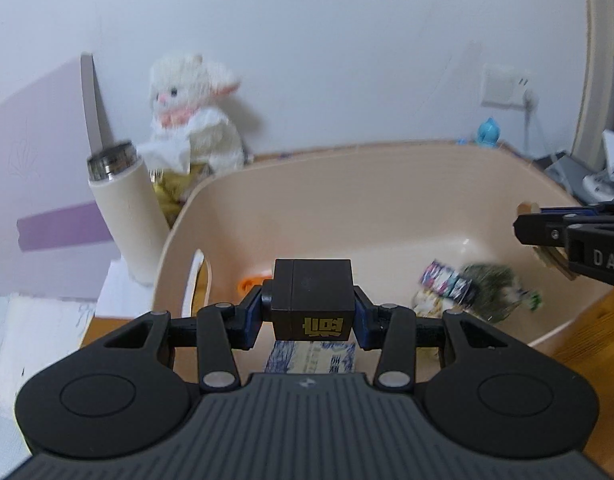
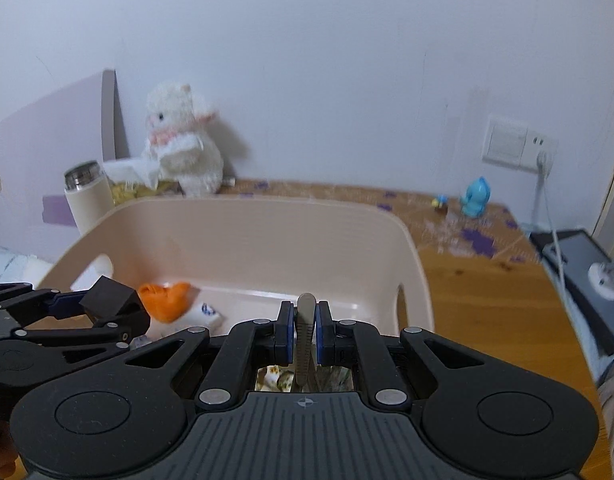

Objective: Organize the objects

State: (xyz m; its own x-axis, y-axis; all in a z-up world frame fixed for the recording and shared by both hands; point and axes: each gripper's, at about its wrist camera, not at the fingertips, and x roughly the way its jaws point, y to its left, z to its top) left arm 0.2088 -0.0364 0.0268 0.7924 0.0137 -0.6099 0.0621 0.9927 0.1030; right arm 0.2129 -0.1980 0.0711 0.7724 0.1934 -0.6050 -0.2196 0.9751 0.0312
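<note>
My left gripper (image 1: 313, 312) is shut on a small black box with yellow lettering (image 1: 313, 300) and holds it above the beige plastic bin (image 1: 347, 168). My right gripper (image 2: 305, 330) is shut on a thin flat wooden piece (image 2: 305, 340), edge-on between the pads, over the bin's near side (image 2: 267, 216). In the bin lie an orange item (image 2: 167, 300), a white packet (image 2: 205, 314), a blue-and-white packet (image 1: 311, 356) and colourful snack packets (image 1: 467, 284). The right gripper shows at the right edge of the left wrist view (image 1: 563, 232); the left gripper shows at the left of the right wrist view (image 2: 99, 308).
A cream thermos (image 1: 123, 200) stands left of the bin. A white plush toy (image 2: 183, 144) leans on the wall behind it. A blue figurine (image 2: 475, 196) stands on the wooden desk (image 2: 487, 300). A cable (image 2: 551, 224) hangs from the wall socket; a dark device (image 2: 579, 256) lies at right.
</note>
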